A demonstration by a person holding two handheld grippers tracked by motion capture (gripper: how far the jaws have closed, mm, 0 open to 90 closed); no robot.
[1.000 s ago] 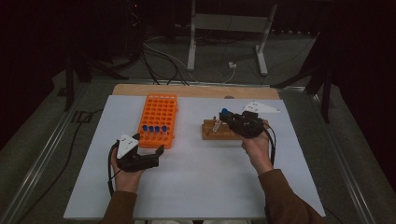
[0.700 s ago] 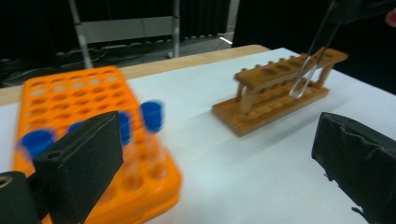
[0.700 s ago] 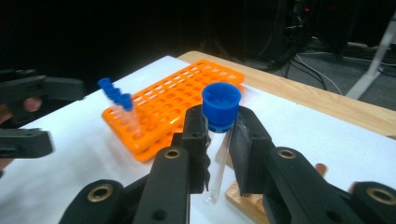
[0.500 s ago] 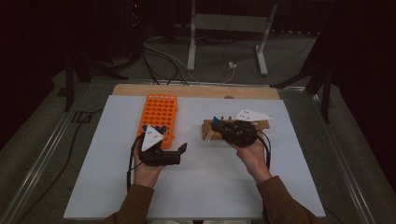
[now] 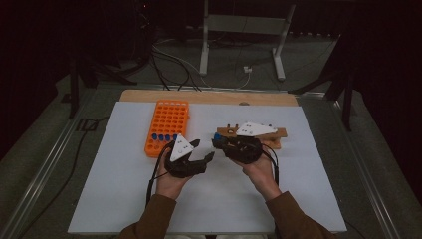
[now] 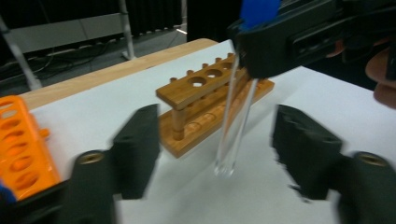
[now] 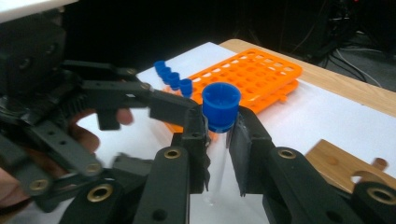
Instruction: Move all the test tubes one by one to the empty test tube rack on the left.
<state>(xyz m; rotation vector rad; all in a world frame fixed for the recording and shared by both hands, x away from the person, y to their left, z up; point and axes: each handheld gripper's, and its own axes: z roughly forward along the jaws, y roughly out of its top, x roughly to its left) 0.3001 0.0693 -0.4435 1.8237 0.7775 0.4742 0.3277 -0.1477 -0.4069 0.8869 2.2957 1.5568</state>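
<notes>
The right tool [image 7: 218, 140] grips a clear test tube [image 6: 236, 116] just under its blue cap [image 7: 221, 106], upright above the white worktop [image 5: 114, 189]; the left tool [image 6: 215, 154] stands open around it, with the wooden rack [image 6: 210, 100] at its 12 o'clock and the orange rack [image 5: 166, 124] at 9

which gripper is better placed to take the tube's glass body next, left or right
Left. The left gripper is open with its jaws on either side of the test tube. The right gripper already clamps the tube just under its blue cap, so it can't regrip lower.
</notes>
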